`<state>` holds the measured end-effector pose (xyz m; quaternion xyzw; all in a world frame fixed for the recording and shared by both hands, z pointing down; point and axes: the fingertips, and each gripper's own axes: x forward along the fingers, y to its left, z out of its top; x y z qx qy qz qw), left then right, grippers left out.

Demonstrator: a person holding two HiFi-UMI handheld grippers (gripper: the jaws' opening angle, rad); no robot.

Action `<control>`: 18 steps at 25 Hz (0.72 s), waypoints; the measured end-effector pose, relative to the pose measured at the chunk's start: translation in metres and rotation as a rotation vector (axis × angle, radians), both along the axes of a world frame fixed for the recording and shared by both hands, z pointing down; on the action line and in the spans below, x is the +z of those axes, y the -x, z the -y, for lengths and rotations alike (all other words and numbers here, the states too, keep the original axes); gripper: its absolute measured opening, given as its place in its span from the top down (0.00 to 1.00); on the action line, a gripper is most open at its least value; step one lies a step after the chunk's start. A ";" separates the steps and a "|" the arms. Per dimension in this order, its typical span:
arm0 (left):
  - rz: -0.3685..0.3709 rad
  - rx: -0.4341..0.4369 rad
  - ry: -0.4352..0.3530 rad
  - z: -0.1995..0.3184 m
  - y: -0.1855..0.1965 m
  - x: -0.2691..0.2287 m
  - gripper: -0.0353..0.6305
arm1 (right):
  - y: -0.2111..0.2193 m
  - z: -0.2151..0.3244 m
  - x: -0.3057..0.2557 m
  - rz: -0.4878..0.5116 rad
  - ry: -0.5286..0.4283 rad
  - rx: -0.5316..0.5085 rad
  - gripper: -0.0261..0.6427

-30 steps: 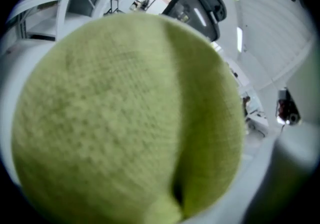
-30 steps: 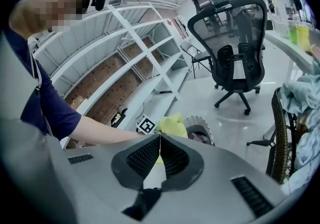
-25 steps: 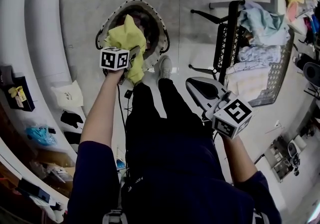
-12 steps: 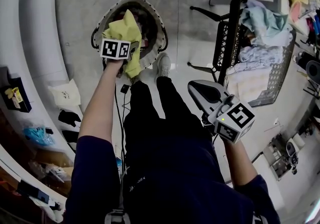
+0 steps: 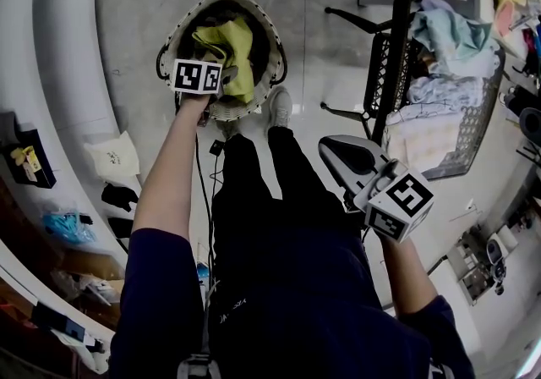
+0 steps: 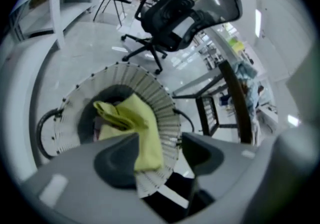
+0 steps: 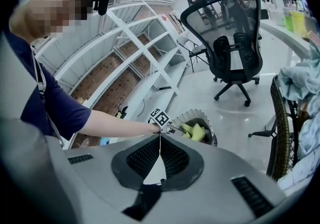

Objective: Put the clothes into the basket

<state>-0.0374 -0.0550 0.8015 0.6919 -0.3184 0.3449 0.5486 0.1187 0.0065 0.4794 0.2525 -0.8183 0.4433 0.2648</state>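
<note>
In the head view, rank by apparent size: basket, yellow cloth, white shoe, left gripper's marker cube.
1. Basket
2. Yellow cloth
3. Left marker cube and white shoe look alike; the cube is nearer the camera.

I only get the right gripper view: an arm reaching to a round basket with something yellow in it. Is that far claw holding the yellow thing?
Observer: No. The left gripper view shows the left gripper with its jaws apart and opening, pads off the yellow cloth, which lies in the basket.
Operator: Is all of it inside?
Observer: Not quite. One end drapes over the rim nearest the person.
Operator: Any clothes left to move?
Observer: Yes. The head view shows a heap of pale clothes on the black rack at the person's right.
</note>
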 end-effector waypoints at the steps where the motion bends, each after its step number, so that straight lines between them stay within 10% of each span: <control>1: -0.002 -0.007 -0.002 0.001 0.001 -0.002 0.56 | 0.000 0.000 0.000 0.001 0.002 0.001 0.95; 14: -0.127 -0.072 -0.148 0.003 -0.002 -0.092 0.59 | 0.037 0.008 -0.029 0.077 -0.031 -0.016 0.95; 18: -0.182 -0.045 -0.266 -0.002 -0.004 -0.150 0.79 | 0.054 0.008 -0.044 0.104 -0.104 -0.043 0.95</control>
